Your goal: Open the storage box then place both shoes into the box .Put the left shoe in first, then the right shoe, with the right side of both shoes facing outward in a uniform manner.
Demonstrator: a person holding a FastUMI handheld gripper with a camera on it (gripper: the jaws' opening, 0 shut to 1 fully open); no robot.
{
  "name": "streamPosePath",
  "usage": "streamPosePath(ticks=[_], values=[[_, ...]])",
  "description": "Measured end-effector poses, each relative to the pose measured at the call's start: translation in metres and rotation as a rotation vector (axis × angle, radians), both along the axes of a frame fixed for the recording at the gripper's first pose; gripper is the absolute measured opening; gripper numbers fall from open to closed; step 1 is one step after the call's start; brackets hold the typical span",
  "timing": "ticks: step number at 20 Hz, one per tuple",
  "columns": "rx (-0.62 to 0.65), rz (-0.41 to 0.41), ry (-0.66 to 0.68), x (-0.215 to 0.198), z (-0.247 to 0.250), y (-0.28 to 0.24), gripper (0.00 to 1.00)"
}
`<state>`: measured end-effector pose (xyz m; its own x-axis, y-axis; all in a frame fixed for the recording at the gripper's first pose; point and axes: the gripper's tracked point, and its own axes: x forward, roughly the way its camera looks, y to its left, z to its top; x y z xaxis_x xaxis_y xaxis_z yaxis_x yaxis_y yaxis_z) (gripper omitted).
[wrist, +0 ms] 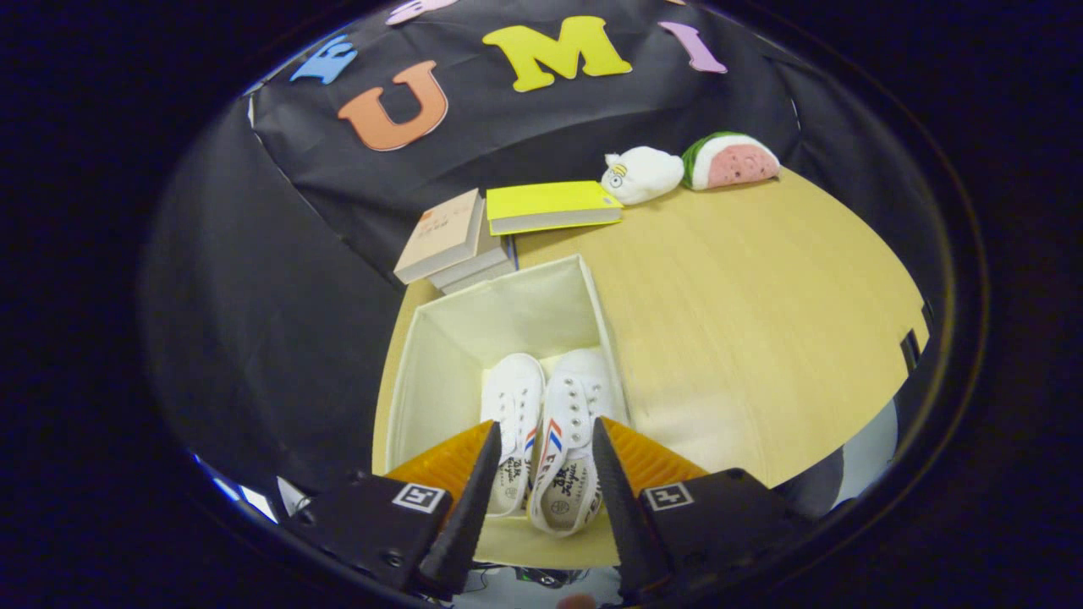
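Both white canvas shoes [548,423] lie side by side inside the open cream fabric storage box [440,338] on the light wooden desk [744,321]. The gripper [541,474] hovers above them, its jaws apart and holding nothing. The placing step seems finished; the next move probably needs only a clean retreat upward.

Cloth-walled demo booth, wooden table [761,279]

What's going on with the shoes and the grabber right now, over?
Gripper open, holding nothing. Both shoes, left one, right one, side by side inside the open storage box. Nothing blocking.
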<state>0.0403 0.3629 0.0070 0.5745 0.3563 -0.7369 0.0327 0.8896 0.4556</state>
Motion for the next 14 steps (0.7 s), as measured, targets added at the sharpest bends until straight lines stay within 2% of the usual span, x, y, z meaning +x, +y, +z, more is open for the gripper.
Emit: streamPosePath(ticks=[3, 6, 8, 12, 14], values=[[-0.132, 0.071, -0.177, 0.008, 0.015, -0.026, 0.96], [-0.241, 0.071, -0.401, 0.020, 0.041, -0.054, 0.96], [-0.259, 0.056, -0.521, 0.018, 0.059, -0.075, 0.96], [-0.316, -0.053, -0.791, 0.010, 0.098, -0.140, 0.98], [-0.335, -0.073, -0.854, -0.001, 0.094, -0.161, 1.00]])
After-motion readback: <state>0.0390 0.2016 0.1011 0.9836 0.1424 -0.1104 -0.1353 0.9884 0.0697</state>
